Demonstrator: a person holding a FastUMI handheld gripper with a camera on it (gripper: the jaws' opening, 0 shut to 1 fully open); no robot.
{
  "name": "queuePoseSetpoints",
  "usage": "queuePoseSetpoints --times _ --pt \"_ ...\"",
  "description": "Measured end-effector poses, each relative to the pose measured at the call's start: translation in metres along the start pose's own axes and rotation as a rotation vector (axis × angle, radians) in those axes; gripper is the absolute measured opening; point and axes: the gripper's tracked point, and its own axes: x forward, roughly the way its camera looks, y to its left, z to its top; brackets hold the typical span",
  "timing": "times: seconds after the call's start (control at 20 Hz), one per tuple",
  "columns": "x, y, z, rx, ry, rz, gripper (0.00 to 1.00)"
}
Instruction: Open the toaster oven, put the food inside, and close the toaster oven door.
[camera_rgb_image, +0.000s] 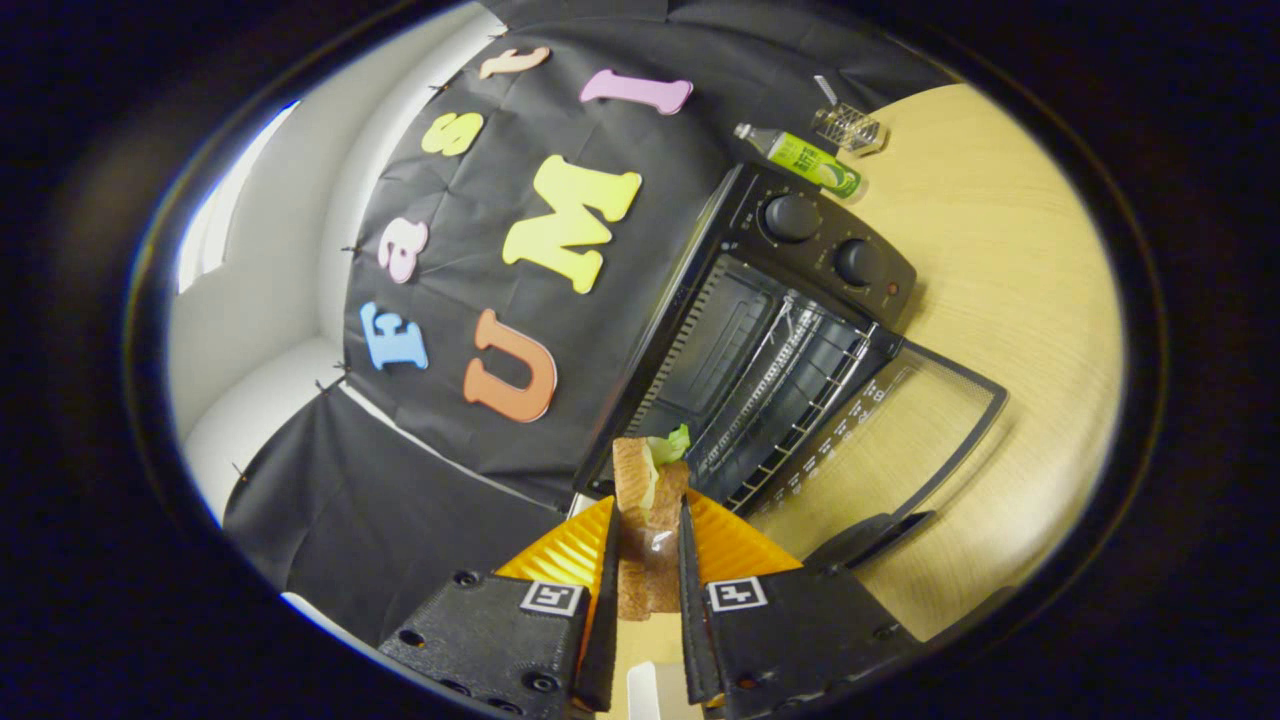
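Standing open on the wooden surface (1010, 300), the toaster oven (790, 300) has its glass door (900, 430) folded down flat; a bare wire rack (790, 390) sits in the cavity, nothing on it. The gripper (648, 520) is clenched on the sandwich (650, 500), both fingers pressing its sides, bread and lettuce protruding ahead of the fingertips. The sandwich is held just short of the oven's near corner, outside the cavity. A green bottle (810, 160) and a clear glass (848, 128) lie beyond the oven.
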Motion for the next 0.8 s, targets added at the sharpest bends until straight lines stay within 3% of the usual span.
queuePoseSetpoints --times 0.5,0.8 --pt "0.082 -0.016 0.054 0.222 -0.155 -0.062 0.32" --pt "0.129 -0.043 0.072 0.224 -0.17 -0.123 0.32"
